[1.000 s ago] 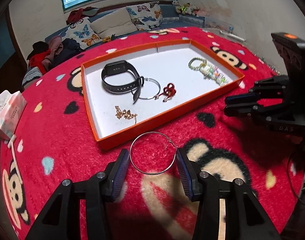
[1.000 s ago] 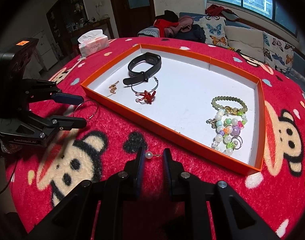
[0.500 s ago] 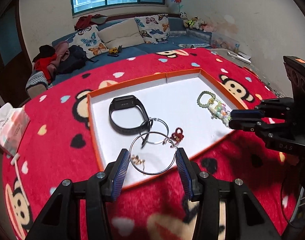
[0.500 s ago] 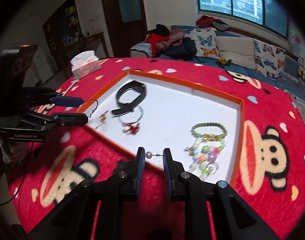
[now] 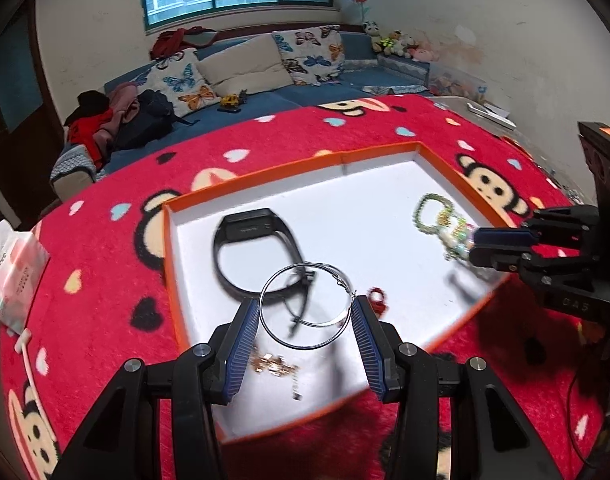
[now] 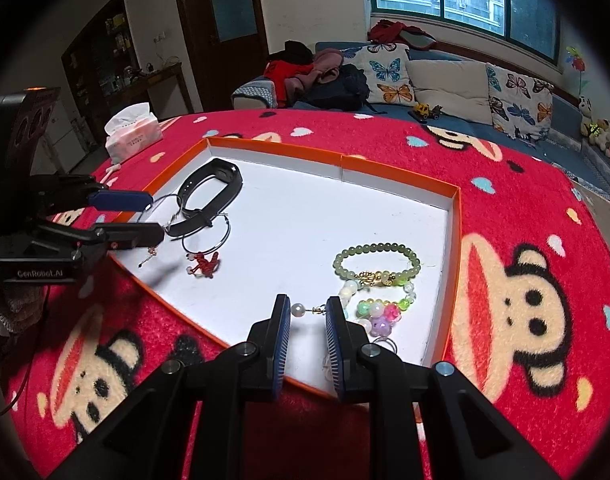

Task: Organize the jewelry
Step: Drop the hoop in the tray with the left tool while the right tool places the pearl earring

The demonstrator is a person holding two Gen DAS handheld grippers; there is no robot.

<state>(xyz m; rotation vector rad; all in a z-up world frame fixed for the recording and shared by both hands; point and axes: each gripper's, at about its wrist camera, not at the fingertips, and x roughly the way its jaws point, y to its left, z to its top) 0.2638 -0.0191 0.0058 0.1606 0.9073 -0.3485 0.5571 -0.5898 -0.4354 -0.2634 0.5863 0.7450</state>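
My left gripper [image 5: 305, 308] is shut on a large silver hoop earring [image 5: 283, 276] and holds it above the near left part of the orange-rimmed white tray [image 5: 265, 174]. My right gripper [image 6: 308, 312] is shut on a pearl earring [image 6: 298, 310] and holds it over the tray's near edge [image 6: 173, 304], beside the bead bracelets [image 6: 375, 276]. In the tray lie a black watch band [image 5: 253, 252], a second hoop with a red knot charm [image 6: 203, 264] and a gold chain [image 5: 271, 362].
The tray sits on a red monkey-print cloth [image 6: 505, 312]. A tissue pack [image 5: 13, 272] stands at the table's left edge. A blue sofa with butterfly cushions [image 5: 245, 64] is behind the table. The other gripper's body [image 5: 565, 256] shows at the right.
Both grippers have lifted off the cloth and moved forward over the tray, each still holding its earring. The hoop now hangs over the watch band area.
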